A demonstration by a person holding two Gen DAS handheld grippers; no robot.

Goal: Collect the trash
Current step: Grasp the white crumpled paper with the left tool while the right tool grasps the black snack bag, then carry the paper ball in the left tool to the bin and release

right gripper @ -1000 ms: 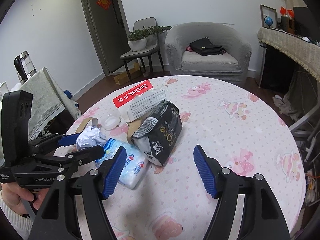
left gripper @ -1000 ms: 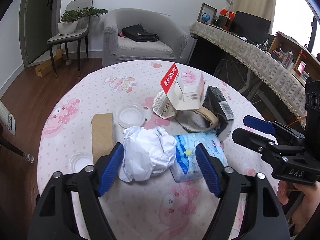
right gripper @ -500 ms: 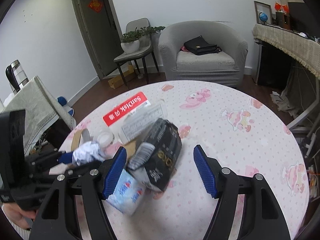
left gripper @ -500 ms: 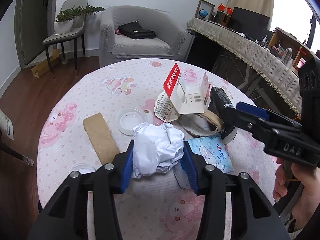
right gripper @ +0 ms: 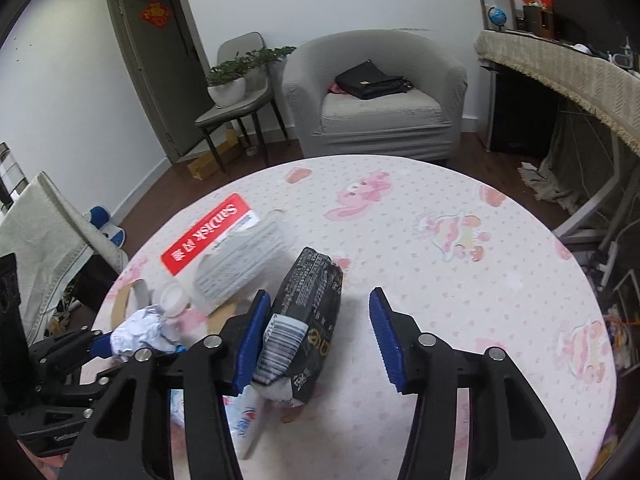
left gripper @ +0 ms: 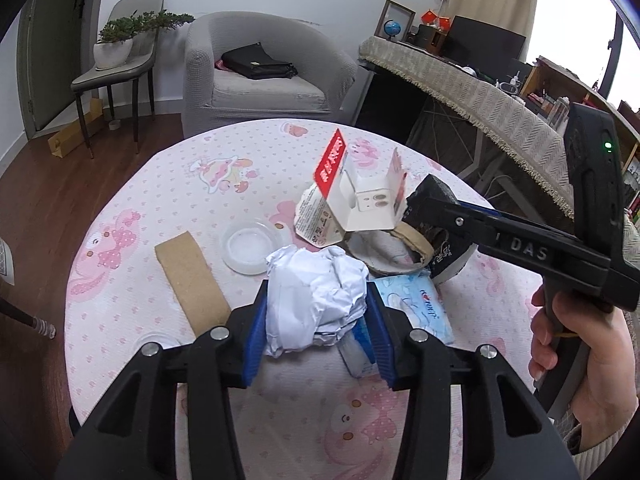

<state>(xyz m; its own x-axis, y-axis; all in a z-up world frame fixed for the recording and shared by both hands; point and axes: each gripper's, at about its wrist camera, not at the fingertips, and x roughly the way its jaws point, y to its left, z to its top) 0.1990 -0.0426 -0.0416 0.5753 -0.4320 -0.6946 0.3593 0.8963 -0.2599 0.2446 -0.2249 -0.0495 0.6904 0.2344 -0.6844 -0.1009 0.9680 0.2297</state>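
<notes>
My left gripper (left gripper: 316, 320) is shut on a crumpled white paper ball (left gripper: 316, 296) and holds it just above the round table. It also shows in the right wrist view (right gripper: 138, 332). My right gripper (right gripper: 320, 340) is open around a black snack packet (right gripper: 308, 332); its left pad touches the packet. A blue-and-white tissue pack (left gripper: 416, 304) lies beside the ball. A white SanDisk box with a red flap (left gripper: 360, 200) stands behind, over a torn cardboard ring (left gripper: 404, 240).
A cardboard strip (left gripper: 188, 276) and a clear plastic lid (left gripper: 248, 246) lie on the pink-patterned tablecloth (left gripper: 160, 184). A grey armchair (right gripper: 376, 96), a chair with a plant (right gripper: 236, 88) and a draped desk (left gripper: 472, 92) stand beyond the table.
My left gripper closed on the paper ball and raised it slightly. My right gripper moved in over the black packet, narrowing around it.
</notes>
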